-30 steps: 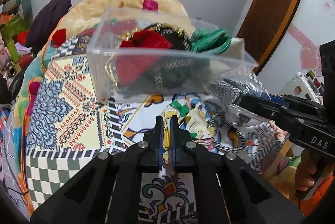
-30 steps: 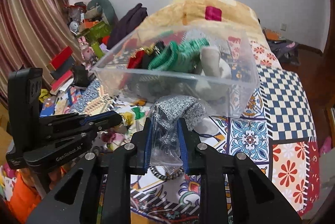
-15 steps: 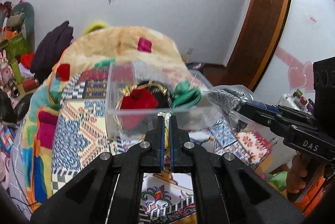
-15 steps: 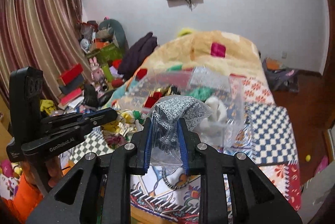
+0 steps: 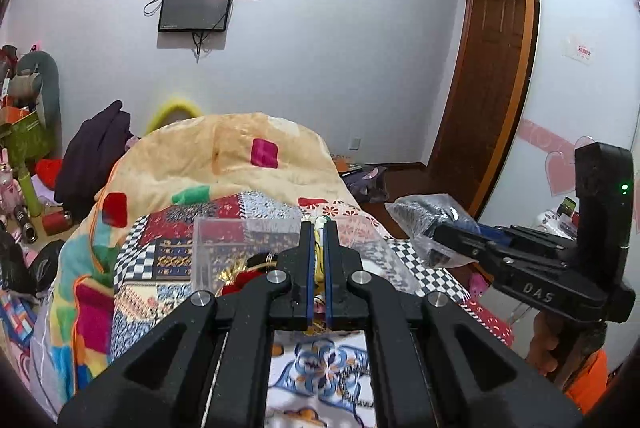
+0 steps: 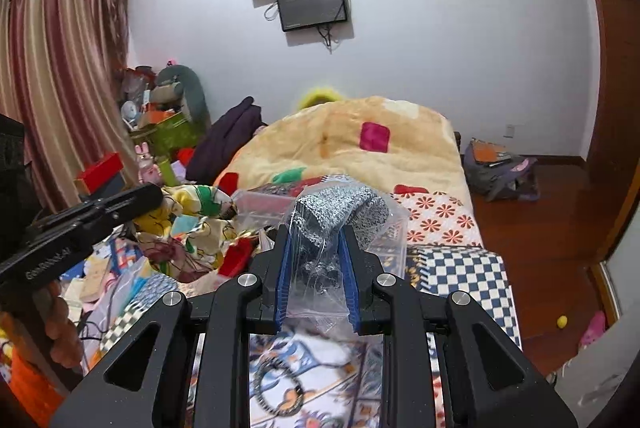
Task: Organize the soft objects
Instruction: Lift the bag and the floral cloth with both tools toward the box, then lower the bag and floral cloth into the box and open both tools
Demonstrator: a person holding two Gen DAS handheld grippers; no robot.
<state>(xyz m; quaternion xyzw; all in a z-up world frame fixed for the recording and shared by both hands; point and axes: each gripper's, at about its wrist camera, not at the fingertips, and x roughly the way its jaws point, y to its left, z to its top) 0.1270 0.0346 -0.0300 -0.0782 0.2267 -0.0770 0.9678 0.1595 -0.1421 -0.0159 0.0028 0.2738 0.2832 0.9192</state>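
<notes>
My right gripper [image 6: 314, 232] is shut on a clear plastic bag holding a grey knitted item [image 6: 338, 208], raised above the bed; the bag also shows in the left wrist view [image 5: 430, 220]. My left gripper [image 5: 316, 228] is shut on a colourful patterned scarf [image 6: 192, 224], whose yellow cloth shows between the pads. A clear plastic bin [image 5: 224, 248] with red and gold soft items stands on the patchwork bedspread [image 5: 160, 228] below both grippers.
A cream quilt [image 5: 224, 156] is heaped at the head of the bed. Dark clothes [image 5: 92, 148] and toy clutter lie at the left. A bag lies on the wooden floor [image 6: 500, 176] at the right. A beaded loop [image 6: 276, 384] lies on the near bedspread.
Both grippers have risen and pulled back from the bin, so it looks smaller and lower. The left gripper has lifted the scarf; the right still holds the bagged knit.
</notes>
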